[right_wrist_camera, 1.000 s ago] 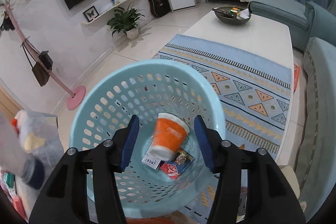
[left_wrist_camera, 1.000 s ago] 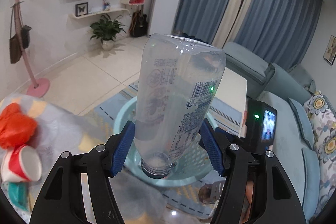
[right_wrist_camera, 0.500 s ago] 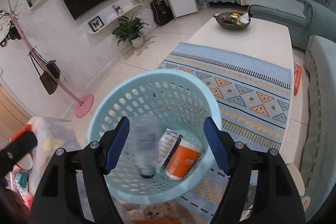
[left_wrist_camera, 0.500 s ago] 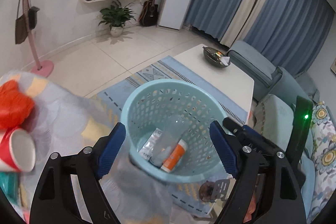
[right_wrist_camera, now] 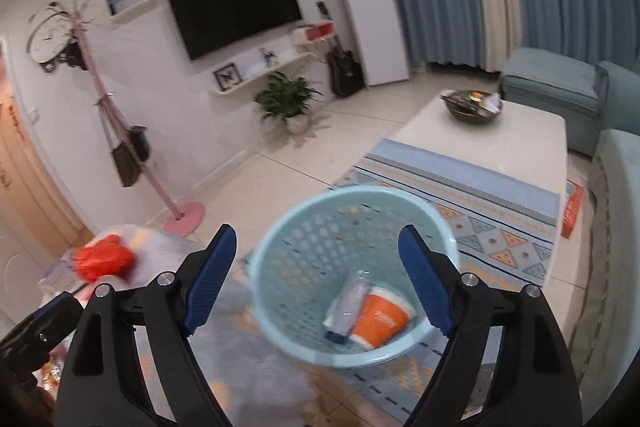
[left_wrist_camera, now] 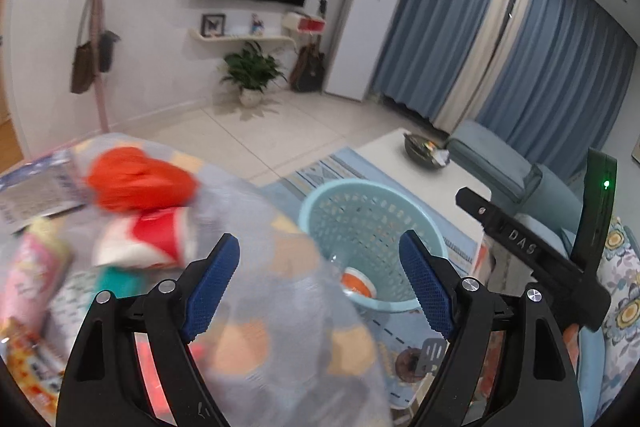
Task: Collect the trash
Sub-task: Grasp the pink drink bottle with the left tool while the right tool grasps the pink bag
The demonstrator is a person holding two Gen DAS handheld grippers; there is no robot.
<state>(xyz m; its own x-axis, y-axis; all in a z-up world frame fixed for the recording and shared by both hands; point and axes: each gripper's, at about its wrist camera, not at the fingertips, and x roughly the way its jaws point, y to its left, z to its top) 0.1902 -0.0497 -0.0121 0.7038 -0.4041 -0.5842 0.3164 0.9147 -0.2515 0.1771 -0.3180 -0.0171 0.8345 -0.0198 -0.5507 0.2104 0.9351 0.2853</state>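
Dropped from my left gripper point(left_wrist_camera: 319, 283), the clear plastic bottle point(right_wrist_camera: 350, 301) now lies inside the pale-blue perforated basket point(right_wrist_camera: 280, 247), and the orange paper cup point(right_wrist_camera: 380, 319) my right gripper point(right_wrist_camera: 318, 279) held a second ago rests beside it, touching it, near the basket's far wall. Both sets of jaws have just been opening and now stand wide apart with nothing between them; both cameras have pulled back from the basket, the left swinging toward the cloth-covered table point(left_wrist_camera: 280, 307).

I judge this the gap between one drop and the next pick-up. More trash waits on that table: a crumpled orange bag point(left_wrist_camera: 140, 179), a red-and-white paper cup point(left_wrist_camera: 148, 243) on its side, a pink packet point(left_wrist_camera: 32, 271) and a flat silver wrapper point(left_wrist_camera: 36, 187), all blurred in the left view.

My next move calls for carrying an empty gripper over one of these, likely the tipped cup nearest the left fingers, lining the pads point(left_wrist_camera: 212, 283) across its wall and closing gently enough not to crush it.
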